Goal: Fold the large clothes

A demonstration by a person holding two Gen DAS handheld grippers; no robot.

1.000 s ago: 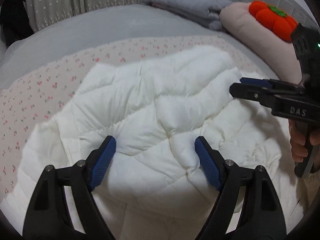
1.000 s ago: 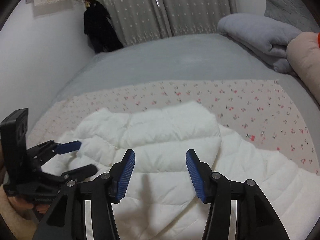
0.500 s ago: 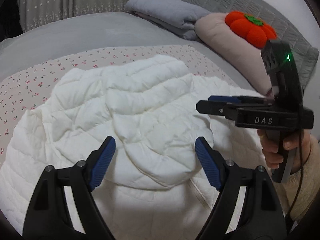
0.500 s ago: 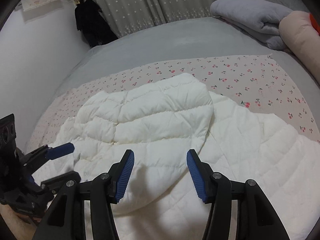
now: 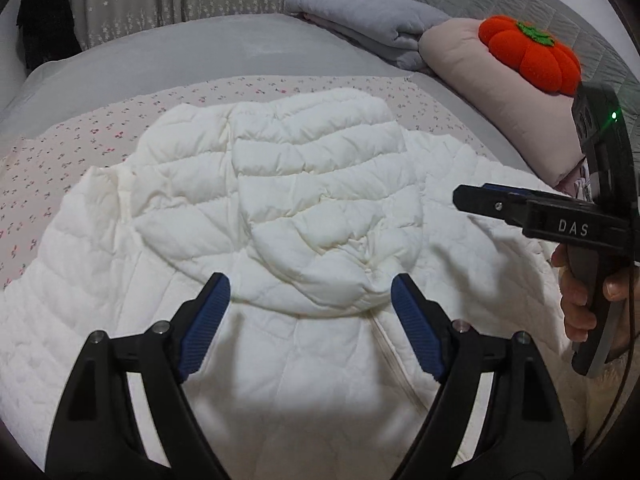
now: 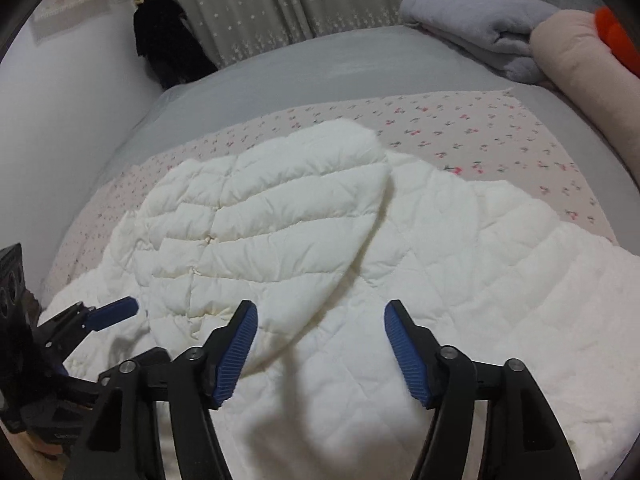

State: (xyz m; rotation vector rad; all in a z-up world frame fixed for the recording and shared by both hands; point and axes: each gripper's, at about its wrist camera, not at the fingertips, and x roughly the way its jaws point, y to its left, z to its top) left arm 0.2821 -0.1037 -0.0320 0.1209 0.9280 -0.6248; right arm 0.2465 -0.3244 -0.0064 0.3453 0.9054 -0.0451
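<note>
With the white quilted jacket spread on the bed, over a cherry-print sheet, the work stands between folds. The hood lies turned down flat onto the body of the garment, its rounded edge nearest the cameras. A zip line runs from under the hood edge toward the viewer.

Left gripper: fingers apart, empty, hovering above the jacket just short of the hood edge. Right gripper: fingers apart, empty, likewise above the fabric beside the hood. In the left view the right gripper appears side-on at the right edge; there the gap between its fingers is hard to judge, but its own camera shows it wide.

Judged step: hood fold complete, side fold not yet begun. The jacket body extends wide to both sides, so the next move probably calls for each gripper to travel outward to a side edge or sleeve, close on a single layer of padding, and carry it across the centre line. Sleeves cannot be told apart from the body in these views.

Caution: the padded fabric is springy and may reopen unless pressed flat.

A pillow with an orange pumpkin cushion lies well apart from the jacket
</note>
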